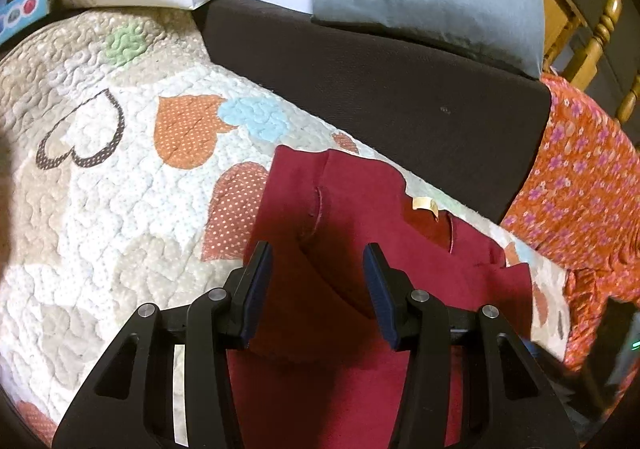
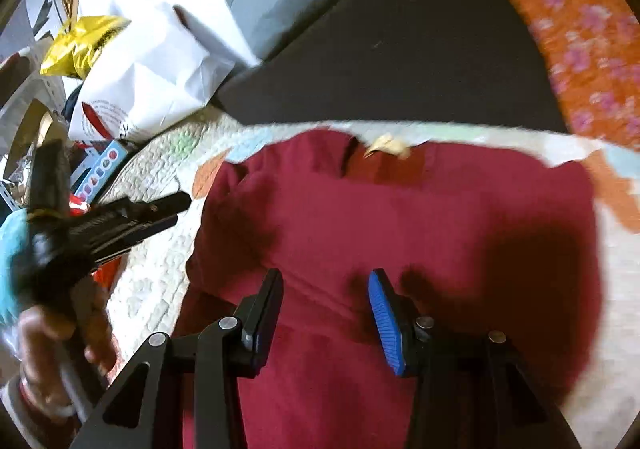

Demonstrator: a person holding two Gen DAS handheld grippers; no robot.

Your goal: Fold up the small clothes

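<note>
A dark red shirt (image 1: 344, 209) lies spread flat on a quilt (image 1: 120, 189) printed with hearts, directly under and ahead of both tongs. The left tongs (image 1: 318, 261) stand partly open above its near edge with nothing between the pads. The right tongs (image 2: 326, 289) also stand partly open and empty over the shirt's middle. Only the right view shows a hand (image 2: 52, 361) gripping the left tongs, off to the left of the right tongs, plus a gold foil bag (image 2: 80, 45). Only the left view shows wooden chair spindles (image 1: 600, 29) beyond the orange flowered cloth (image 1: 580, 177).
</note>
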